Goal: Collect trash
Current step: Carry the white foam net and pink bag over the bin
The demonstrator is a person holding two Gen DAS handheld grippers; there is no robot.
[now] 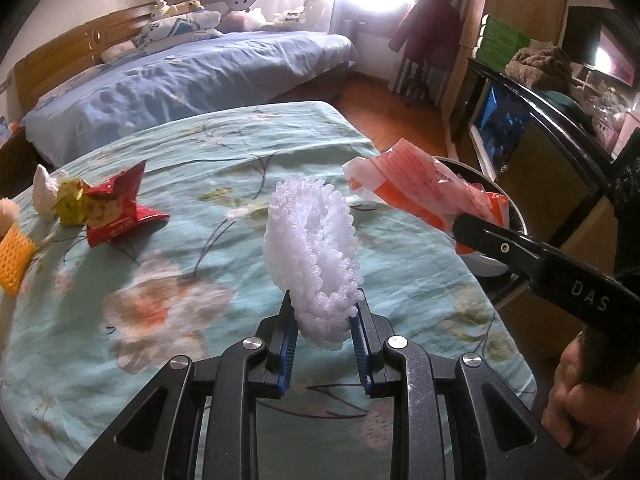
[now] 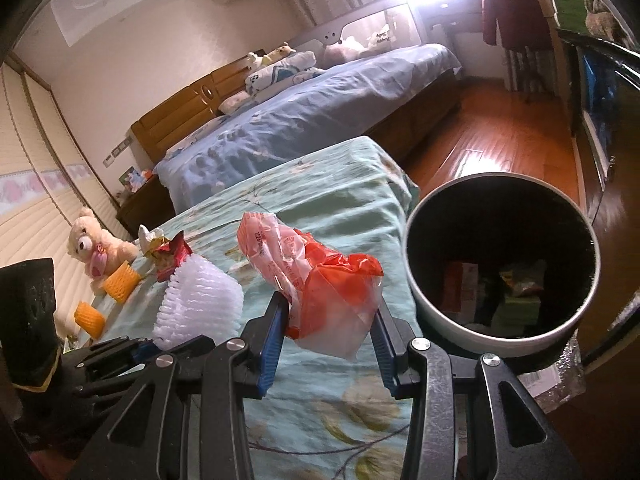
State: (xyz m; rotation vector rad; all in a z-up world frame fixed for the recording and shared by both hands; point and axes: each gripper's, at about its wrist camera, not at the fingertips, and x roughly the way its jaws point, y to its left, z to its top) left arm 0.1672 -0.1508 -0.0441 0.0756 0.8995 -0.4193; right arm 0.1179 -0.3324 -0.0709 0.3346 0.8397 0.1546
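My left gripper point(image 1: 325, 312) is shut on a white foam fruit net point(image 1: 310, 256), held up over the floral teal cloth point(image 1: 200, 280). The same white foam net point(image 2: 198, 300) shows at the left of the right wrist view. My right gripper point(image 2: 330, 316) is shut on a crumpled orange and clear plastic bag point(image 2: 320, 280), just left of the round black bin point(image 2: 416, 280) with a pale outer wall. In the left wrist view that plastic bag point(image 1: 412, 192) hangs over the bin's rim. A red snack wrapper point(image 1: 116, 212), a yellow wrapper point(image 1: 72, 200) and a yellow foam net point(image 1: 14, 256) lie on the cloth at left.
Packets lie at the bottom of the bin. A cream teddy bear point(image 2: 94, 248) and two yellow foam nets point(image 2: 120, 280) sit at the cloth's far left. A blue bed point(image 1: 180, 80) lies behind, wooden floor point(image 2: 492, 136) and a dark cabinet point(image 1: 520, 120) to the right.
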